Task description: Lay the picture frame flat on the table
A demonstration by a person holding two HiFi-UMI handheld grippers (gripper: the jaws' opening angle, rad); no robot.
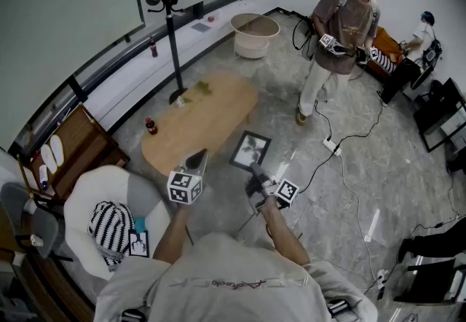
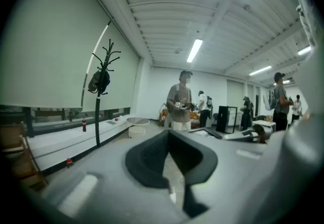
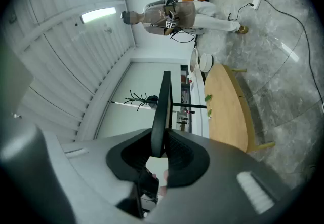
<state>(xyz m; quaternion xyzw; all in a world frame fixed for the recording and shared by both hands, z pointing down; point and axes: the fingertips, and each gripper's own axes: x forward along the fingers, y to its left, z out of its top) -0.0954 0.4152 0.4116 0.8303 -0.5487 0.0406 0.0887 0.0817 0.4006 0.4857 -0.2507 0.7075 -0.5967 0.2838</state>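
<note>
Right gripper view looks along the right tool [image 3: 161, 153], whose jaws are closed on the thin edge of the picture frame [image 3: 165, 101]; the frame runs straight out from the pads, seen edge-on. In the head view the frame hangs in the air just off the near right end of the wooden tabletop [image 1: 196, 124], its pictured face turned up toward the camera, and as far as I can tell it does not touch the wood. The left tool [image 1: 195, 162] hovers just to its left over the near end of the tabletop, jaws apart with nothing between them. The step in hand looks like carrying the frame over the wood and bringing it down. To do it well, I would take the frame further over the bare middle of the tabletop, turn the wrist until its back is level with the surface, touch one edge down first and lower the rest gently so it does not slap. Held by one edge only, the frame may swing, so the free left tool could steady the far side. Let go only once the whole back rests on wood. A green sprig [image 1: 196, 89] lies at the far end, best kept clear of. Beyond stand a coat stand [image 1: 172, 18], a pale round tub [image 1: 254, 35] and another person [image 1: 341, 25], all well apart.
</note>
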